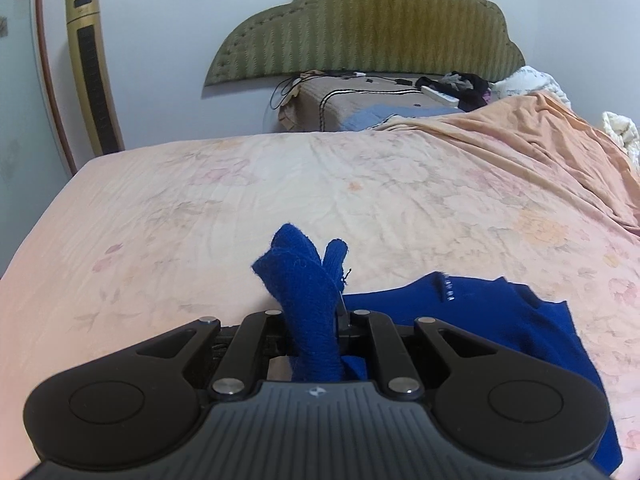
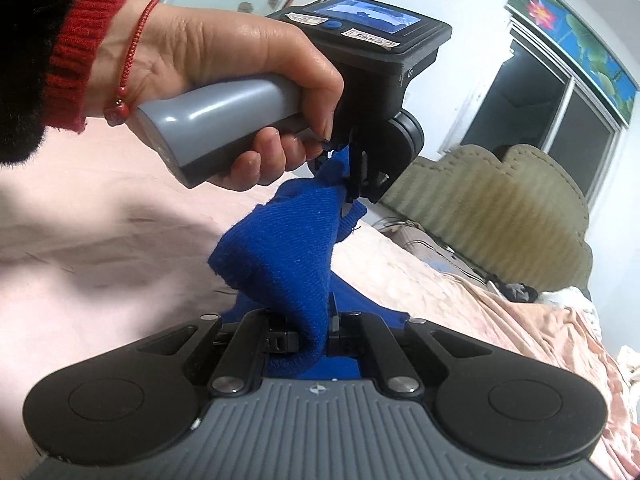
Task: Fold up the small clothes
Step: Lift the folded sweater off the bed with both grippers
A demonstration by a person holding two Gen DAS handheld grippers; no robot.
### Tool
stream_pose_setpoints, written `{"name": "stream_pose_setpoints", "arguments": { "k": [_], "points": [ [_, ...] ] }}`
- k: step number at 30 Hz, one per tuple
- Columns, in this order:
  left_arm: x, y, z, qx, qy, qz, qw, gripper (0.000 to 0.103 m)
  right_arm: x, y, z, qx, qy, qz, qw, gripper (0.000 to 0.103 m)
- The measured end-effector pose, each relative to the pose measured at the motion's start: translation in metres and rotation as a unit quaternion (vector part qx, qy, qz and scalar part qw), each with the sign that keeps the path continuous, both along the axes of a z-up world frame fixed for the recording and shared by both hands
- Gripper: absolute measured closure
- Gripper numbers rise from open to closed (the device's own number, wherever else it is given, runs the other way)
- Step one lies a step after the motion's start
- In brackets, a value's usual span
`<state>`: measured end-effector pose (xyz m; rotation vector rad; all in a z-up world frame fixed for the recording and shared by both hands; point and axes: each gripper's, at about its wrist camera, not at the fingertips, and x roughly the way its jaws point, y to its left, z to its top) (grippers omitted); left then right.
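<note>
Between the fingers of the left gripper [image 1: 320, 312] a bunched fold of the blue knit garment [image 1: 492, 320] was pinched, and its tip stood up above the jaws. From there the cloth ran down to the right and lay flat on the pink floral bedsheet [image 1: 200, 200].

Close beside it, the right gripper [image 2: 316, 320] was pressed together on another fold of the same garment [image 2: 280, 248]. In the right wrist view this fold rose to the left gripper [image 2: 352, 184], held by a hand [image 2: 224, 68] with a red cuff [image 2: 72, 52] and a red string bracelet [image 2: 132, 56].

Farther away stood the green padded headboard [image 1: 360, 28], an orange blanket [image 1: 520, 136] on the right side of the bed, and a golden tower fan [image 1: 92, 72] by the wall.
</note>
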<state>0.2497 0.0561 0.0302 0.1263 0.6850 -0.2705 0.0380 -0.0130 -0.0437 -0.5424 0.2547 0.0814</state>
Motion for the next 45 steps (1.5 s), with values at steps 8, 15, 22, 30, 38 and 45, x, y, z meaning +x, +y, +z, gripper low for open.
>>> {"name": "stream_pose_setpoints", "arguments": {
  "k": [8,15,22,30,38,45],
  "points": [
    [-0.004,-0.042,0.005,0.022,-0.012,-0.029,0.9993,0.092,-0.007,-0.029,0.002,0.013,-0.009,-0.024,1.0,0.096],
    [-0.007,-0.078,0.003,0.031,-0.021,-0.051,0.998,0.092,-0.009,-0.058,0.002,0.032,-0.009,-0.055,0.998,0.096],
    [-0.005,-0.112,-0.009,0.03,-0.013,-0.066,0.9973,0.092,-0.009,-0.083,0.0,0.043,-0.003,-0.085,0.995,0.096],
    [-0.009,-0.15,-0.027,0.043,-0.003,-0.095,0.9946,0.092,-0.012,-0.111,-0.006,0.079,0.014,-0.106,0.991,0.096],
    [-0.01,-0.177,-0.045,0.054,0.011,-0.109,0.9925,0.092,-0.01,-0.134,-0.013,0.13,0.039,-0.116,0.984,0.096],
    [-0.013,-0.198,-0.061,0.077,0.012,-0.117,0.9901,0.091,-0.002,-0.158,-0.016,0.192,0.069,-0.121,0.971,0.095]
  ]
}}
